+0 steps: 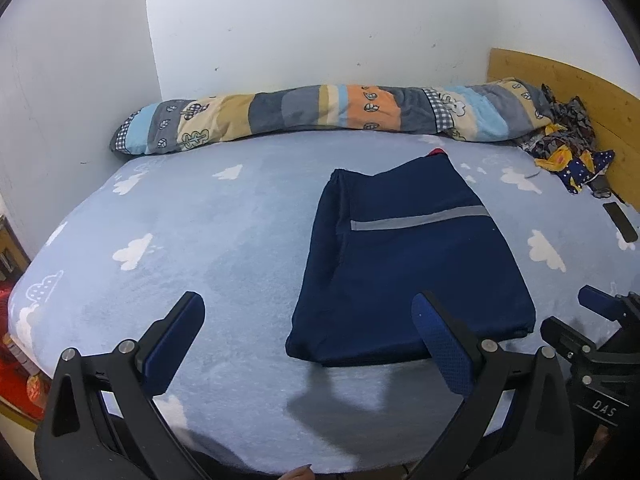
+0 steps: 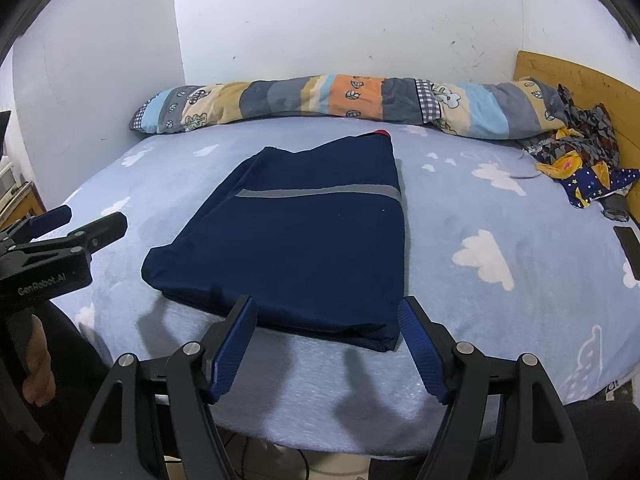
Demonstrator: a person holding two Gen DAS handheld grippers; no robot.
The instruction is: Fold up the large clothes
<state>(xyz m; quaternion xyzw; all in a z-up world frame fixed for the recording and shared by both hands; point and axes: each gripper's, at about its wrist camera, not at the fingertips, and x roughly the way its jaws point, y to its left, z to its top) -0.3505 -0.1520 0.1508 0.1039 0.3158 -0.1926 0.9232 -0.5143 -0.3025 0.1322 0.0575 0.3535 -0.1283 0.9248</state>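
white walls, a wooden headboard at the far right corner, and a bed in a pale blue sheet dotted with white clouds fills the frame. along the far edge lies a long rolled patchwork quilt, and a crumpled patterned cloth is heaped by the headboard corner, with a dark flat device near the right edge. now to the main event: the navy garment with its grey stripe sits near the front edge of the bed, already brought into a tidy rectangle, layers stacked, a sliver of red peeking out at its far end. the left gripper hangs over the near edge with its jaws spread wide and nothing between them, its right finger overlapping the garment's near left corner in view, whether touching i cannot tell. the right gripper hovers at the near right corner of the garment, jaws spread as well, empty, pads clear of the cloth. my read is that the fold is mostly done and this is the pause between folds, or the finish. if another fold is wanted, the next move calls for both grippers to drop onto the near edge, pinch every layer at the two near corners together, and carry that edge toward the far end without letting the stack slide apart.
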